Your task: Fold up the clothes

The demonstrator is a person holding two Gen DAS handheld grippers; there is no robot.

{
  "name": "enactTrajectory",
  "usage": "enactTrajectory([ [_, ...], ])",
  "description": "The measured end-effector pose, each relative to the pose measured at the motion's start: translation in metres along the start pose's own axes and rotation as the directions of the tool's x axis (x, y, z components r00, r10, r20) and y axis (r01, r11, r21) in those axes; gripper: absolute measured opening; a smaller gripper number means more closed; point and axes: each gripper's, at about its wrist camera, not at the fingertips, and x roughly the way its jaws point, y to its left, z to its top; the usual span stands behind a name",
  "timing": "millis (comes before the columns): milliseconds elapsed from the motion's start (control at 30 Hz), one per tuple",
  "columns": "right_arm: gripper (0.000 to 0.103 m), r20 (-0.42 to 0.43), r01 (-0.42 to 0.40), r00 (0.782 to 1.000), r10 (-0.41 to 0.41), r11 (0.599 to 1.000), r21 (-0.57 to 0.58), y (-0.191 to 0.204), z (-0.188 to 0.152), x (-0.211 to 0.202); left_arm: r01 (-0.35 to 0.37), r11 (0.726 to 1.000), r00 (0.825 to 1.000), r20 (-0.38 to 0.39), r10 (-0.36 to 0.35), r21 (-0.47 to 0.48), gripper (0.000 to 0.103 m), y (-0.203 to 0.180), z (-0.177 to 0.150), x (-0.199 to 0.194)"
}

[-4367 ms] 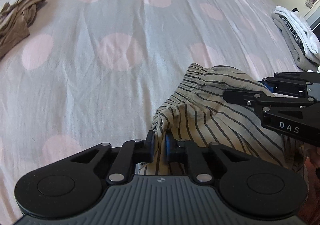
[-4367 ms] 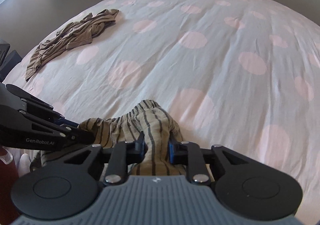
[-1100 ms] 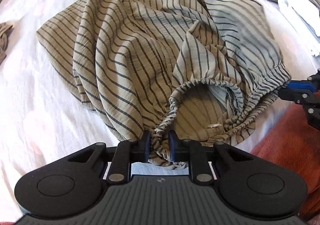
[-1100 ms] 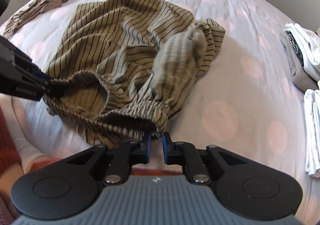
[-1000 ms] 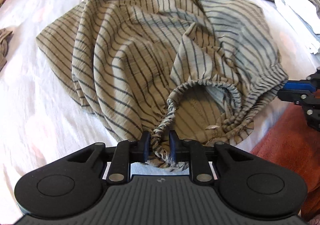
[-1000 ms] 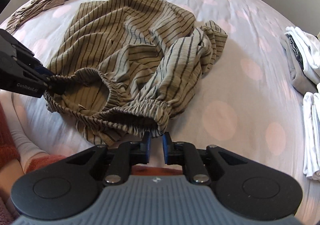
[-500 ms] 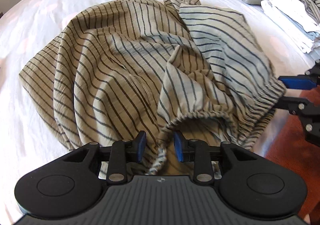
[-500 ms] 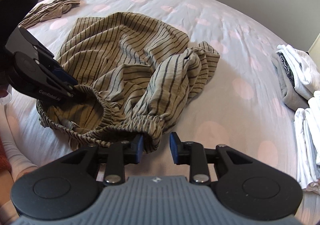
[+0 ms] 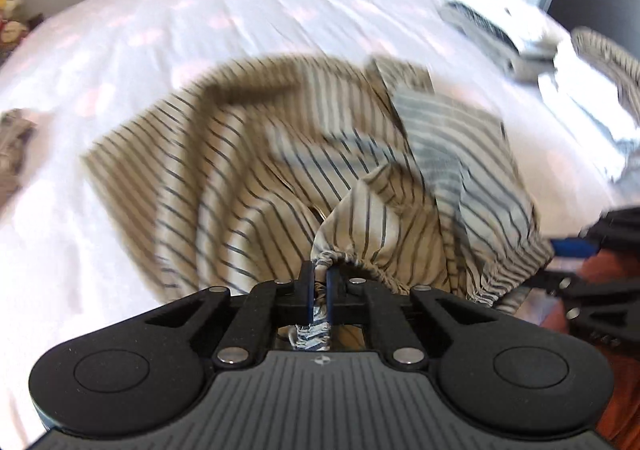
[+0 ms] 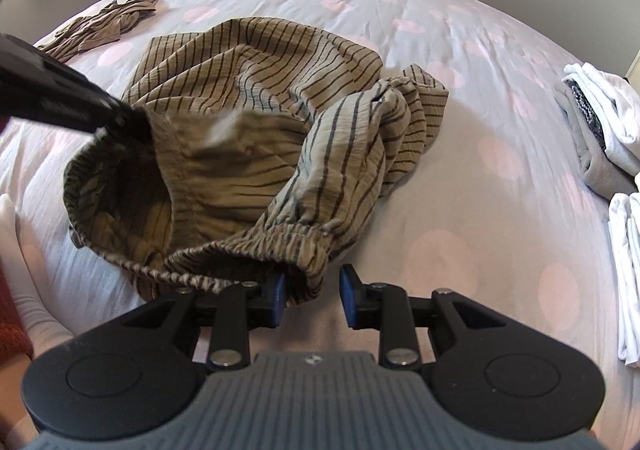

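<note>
Trousers [image 10: 256, 98]: striped, tan, spread crumpled on the bed; waistband end at 6 o'clock near the bed's edge, legs running toward 12 o'clock. One leg doubles back in a twisted roll at 3 o'clock of the heap. Not folded.

Waistband [image 10: 248, 250]: elastic, gaping open; its front rim sags, its left part is lifted.

Left gripper [image 9: 319, 292]: fingers pressed together on a bunched bit of waistband, the cloth squeezed between them. In the right wrist view it enters from 9 o'clock and holds that rim up [image 10: 120, 118]. Its own view is blurred.

Right gripper [image 10: 312, 300]: fingers spread, nothing between them; the left finger [image 10: 278, 300] sits just beside or touching the waistband's right corner, which one cannot be told.

Step in hand (judgement): taking hold of the waistband at two points, one side gripped, the other free.

Next move calls for (judgement): the right fingers closing on the waistband corner at their 11 o'clock, then both ends drawn apart so the band lies flat and the twisted leg can be straightened.

Bed [image 10: 460, 62]: grey cover with pink dots, bearing all.

Brown garment [image 10: 104, 24]: crumpled, at 10 o'clock, well apart from the trousers.

Folded stack [image 10: 600, 130]: white and grey pieces at 3 o'clock, well apart.
</note>
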Motion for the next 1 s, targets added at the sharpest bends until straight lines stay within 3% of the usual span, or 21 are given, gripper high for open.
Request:
enactTrajectory([
  [167, 0.032, -0.002, -0.029, 1.0, 0.029, 0.999, 0.037, -0.001, 0.005, 0.001, -0.078, 0.993, 0.994, 0.069, 0.084, -0.089, 0.003, 0.019, 0.004, -0.043],
  [300, 0.046, 0.016, -0.041, 0.999, 0.04, 0.997, 0.059, 0.0, 0.008, 0.0, -0.107, 0.986, 0.989, 0.087, 0.119, -0.13, 0.003, 0.027, 0.001, -0.058],
  [600, 0.046, 0.072, 0.043, 0.997, -0.038, 0.997, -0.065, 0.024, 0.012, 0.001, -0.131, 0.972, 0.983, 0.1, 0.153, -0.194, 0.003, 0.041, -0.011, -0.079],
  [767, 0.037, 0.108, 0.099, 0.991, -0.084, 0.985, -0.141, 0.038, 0.015, 0.003, -0.137, 0.967, 0.981, 0.106, 0.162, -0.214, 0.003, 0.044, -0.017, -0.085],
  [867, 0.009, 0.131, 0.133, 0.985, -0.109, 0.974, -0.182, 0.045, 0.016, 0.003, -0.137, 0.962, 0.978, 0.119, 0.169, -0.236, 0.003, 0.046, -0.02, -0.092],
  [1000, 0.007, 0.247, 0.165, 0.96, -0.133, 0.98, -0.111, 0.032, 0.017, -0.021, -0.129, 0.951, 0.971, 0.158, 0.179, -0.282, 0.003, 0.047, -0.018, -0.103],
])
